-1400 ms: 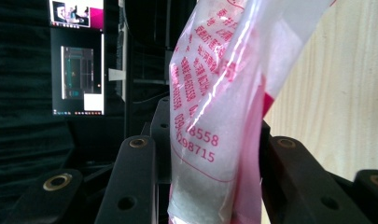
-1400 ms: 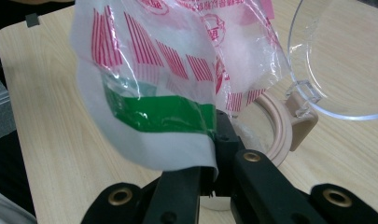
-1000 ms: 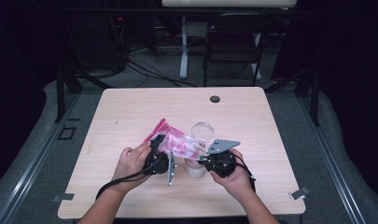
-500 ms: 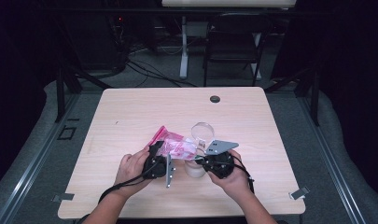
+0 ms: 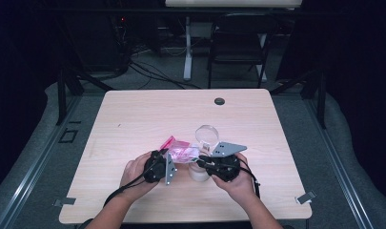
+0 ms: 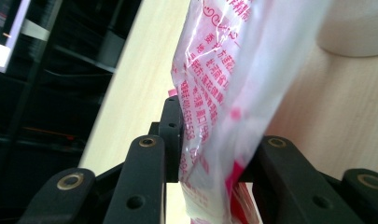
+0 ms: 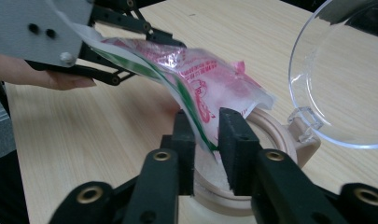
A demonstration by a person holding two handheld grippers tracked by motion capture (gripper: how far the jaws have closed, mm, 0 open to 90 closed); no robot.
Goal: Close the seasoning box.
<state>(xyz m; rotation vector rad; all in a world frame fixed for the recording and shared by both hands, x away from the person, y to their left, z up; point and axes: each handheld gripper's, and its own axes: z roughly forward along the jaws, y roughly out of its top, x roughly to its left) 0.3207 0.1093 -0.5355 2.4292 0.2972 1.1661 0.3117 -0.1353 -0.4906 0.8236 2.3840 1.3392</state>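
A: Spill risk first. Table (image 5: pixel 133 124) is bare around the work. The pink bag (image 7: pixel 196 70) hangs tilted, its open corner over the round beige container (image 7: pixel 270 135). That container sits near the table's front edge between the two hands, with white grains (image 7: pixel 205 170) already in it.

B: Cause?

A: Right gripper (image 7: pixel 206 140) has just been opening. Its jaws stand apart with the bag's lower edge between them, and I judge the pads are no longer pressing. Left gripper (image 6: pixel 214 149) has been closing and is clamped on the bag's far end, so it alone carries the bag. If the free corner swings or folds, grains could fall outside the rim. The sagging bag could also drag on the container and shift it.

B: And the clear lid (image 7: pixel 345 79)?

A: Hinged open, upright beside the rim. A swinging bag could knock it.

B: View differences?

A: High view gives the layout: both hands, bag bridging them, container below. Right gripper view adds the gap at the pads, the grains and the hinge. Left gripper view shows film pinched between its pads and printed red text; the container's mouth is not visible there.
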